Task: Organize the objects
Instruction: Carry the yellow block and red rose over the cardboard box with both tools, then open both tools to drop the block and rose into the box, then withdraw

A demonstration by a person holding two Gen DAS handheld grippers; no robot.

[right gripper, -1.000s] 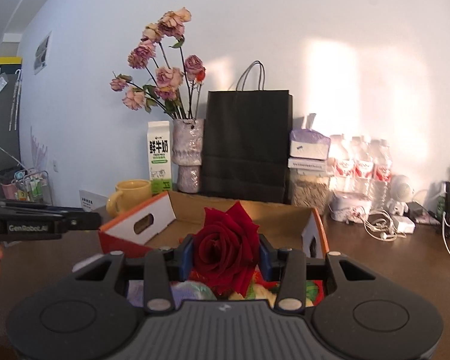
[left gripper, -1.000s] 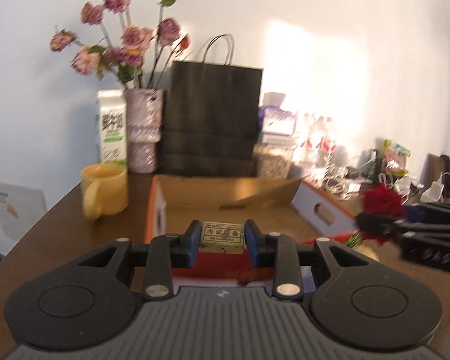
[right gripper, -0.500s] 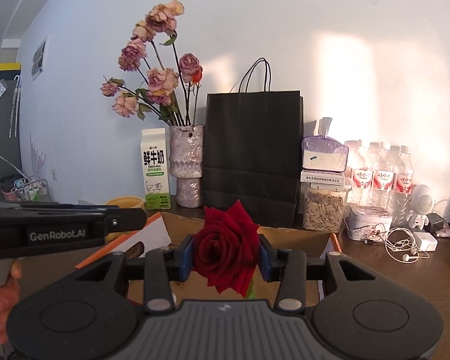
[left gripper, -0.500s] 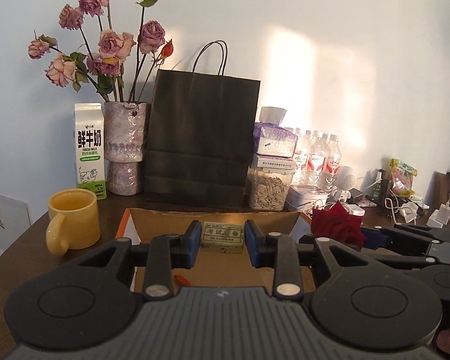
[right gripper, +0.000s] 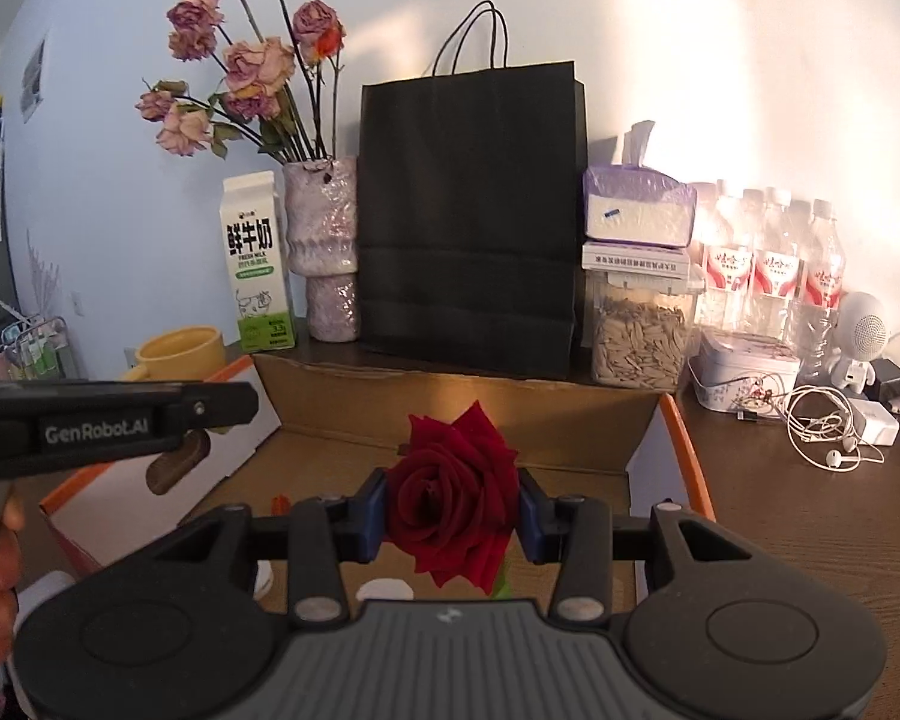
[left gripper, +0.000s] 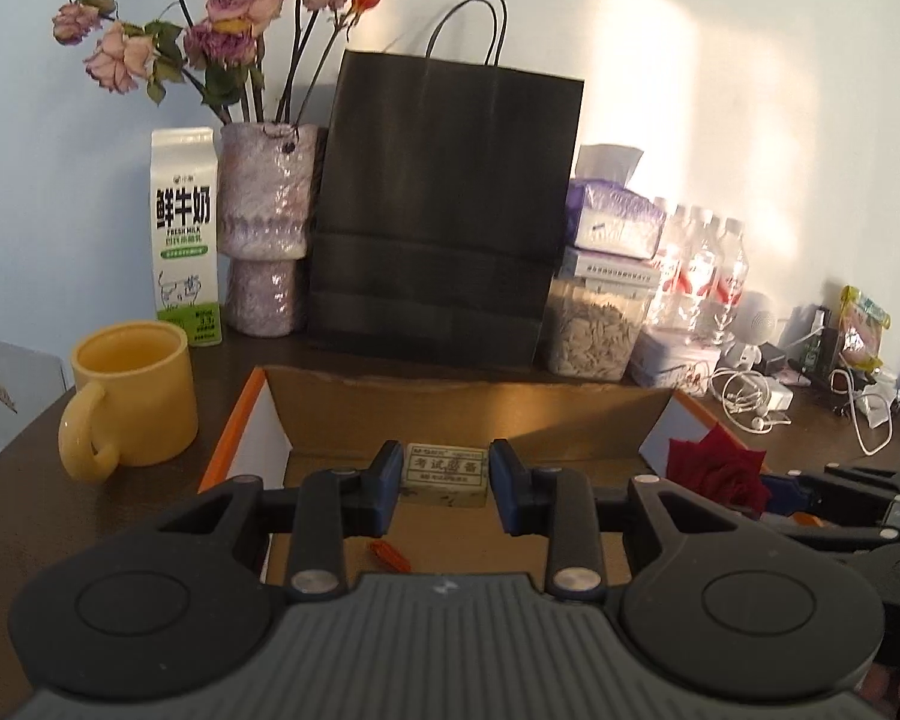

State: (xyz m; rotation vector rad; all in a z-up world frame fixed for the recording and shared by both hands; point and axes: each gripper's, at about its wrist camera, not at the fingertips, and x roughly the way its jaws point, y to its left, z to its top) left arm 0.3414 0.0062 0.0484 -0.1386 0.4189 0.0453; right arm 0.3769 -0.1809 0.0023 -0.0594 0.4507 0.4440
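Observation:
My left gripper (left gripper: 445, 477) is shut on a small beige eraser (left gripper: 445, 473) with printed characters, held above the open cardboard box (left gripper: 468, 405). My right gripper (right gripper: 452, 513) is shut on a red rose (right gripper: 453, 507), held over the same box (right gripper: 450, 402). The rose also shows at the right in the left wrist view (left gripper: 717, 471). The left gripper's body shows at the left in the right wrist view (right gripper: 108, 423).
Behind the box stand a black paper bag (left gripper: 444, 210), a vase of dried roses (left gripper: 267, 228), a milk carton (left gripper: 185, 234), a yellow mug (left gripper: 129, 396), a seed jar (left gripper: 594, 330), tissues, bottles (right gripper: 768, 264) and earphones (right gripper: 828, 426). A small orange piece (left gripper: 389, 555) lies in the box.
Both grippers have risen and moved forward over the box toward the back of the table, each still holding its object. The vase and bag look nearer.

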